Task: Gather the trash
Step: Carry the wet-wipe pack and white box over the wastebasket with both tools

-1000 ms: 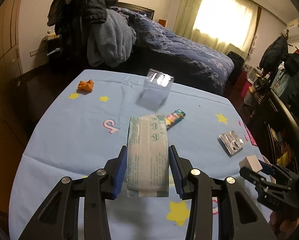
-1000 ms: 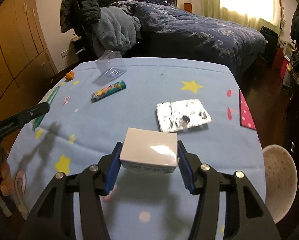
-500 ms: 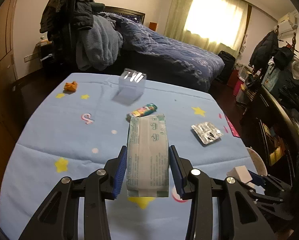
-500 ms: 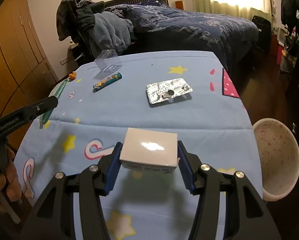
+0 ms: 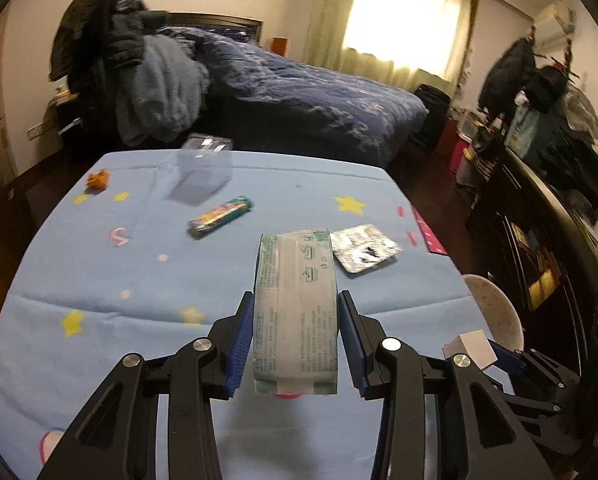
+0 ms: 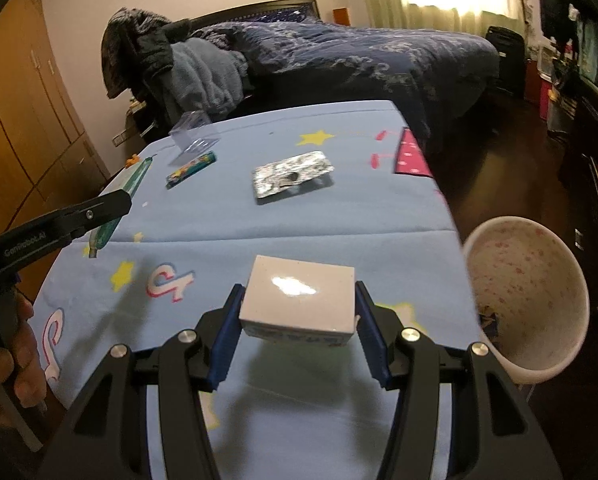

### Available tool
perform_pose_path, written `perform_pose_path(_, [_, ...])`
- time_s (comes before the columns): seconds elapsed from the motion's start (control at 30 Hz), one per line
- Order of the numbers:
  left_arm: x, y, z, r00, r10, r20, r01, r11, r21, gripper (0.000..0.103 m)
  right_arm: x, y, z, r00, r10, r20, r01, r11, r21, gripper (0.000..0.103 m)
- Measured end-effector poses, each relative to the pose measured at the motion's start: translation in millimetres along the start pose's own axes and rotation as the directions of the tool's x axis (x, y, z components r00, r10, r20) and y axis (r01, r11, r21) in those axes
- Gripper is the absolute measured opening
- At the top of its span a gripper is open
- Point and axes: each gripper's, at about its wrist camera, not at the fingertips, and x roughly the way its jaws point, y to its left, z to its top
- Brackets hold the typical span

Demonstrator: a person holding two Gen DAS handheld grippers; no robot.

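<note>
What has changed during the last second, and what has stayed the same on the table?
Both grippers drew back toward the near right corner of the table, beside the white bin. The left gripper stays shut on the green-and-white packet; the right gripper stays shut on the small white box. The blister pack, colourful tube, clear box and orange scrap have not moved.

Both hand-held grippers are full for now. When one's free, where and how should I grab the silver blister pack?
The blister pack lies flat on the blue tablecloth, one corner slightly raised. Come from above and pinch across its short width near that raised corner, where a finger could probably slip under.
</note>
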Motion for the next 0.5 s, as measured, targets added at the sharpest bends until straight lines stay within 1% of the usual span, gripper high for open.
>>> perform_pose_path(0.23, [14,-52,2,0.998,-0.064,-0.02,0.066,0.994,0.083,0.042,-17,-39,-7,0.999,-0.037,0.03,0.035,0.997,0.062,0.054])
perform_pose_path(0.37, [26,-81,3,0.991,-0.125,-0.052,0.131,0.984,0.12,0.042,-24,-68,-11,0.996,-0.073,0.043,0.067,0.99,0.121,0.054])
perform_pose_path(0.5, [36,-108,5,0.985,-0.159,-0.071,0.169,0.972,0.16,0.042,-32,-97,-15,0.992,-0.115,0.055,0.103,0.978,0.183,0.054])
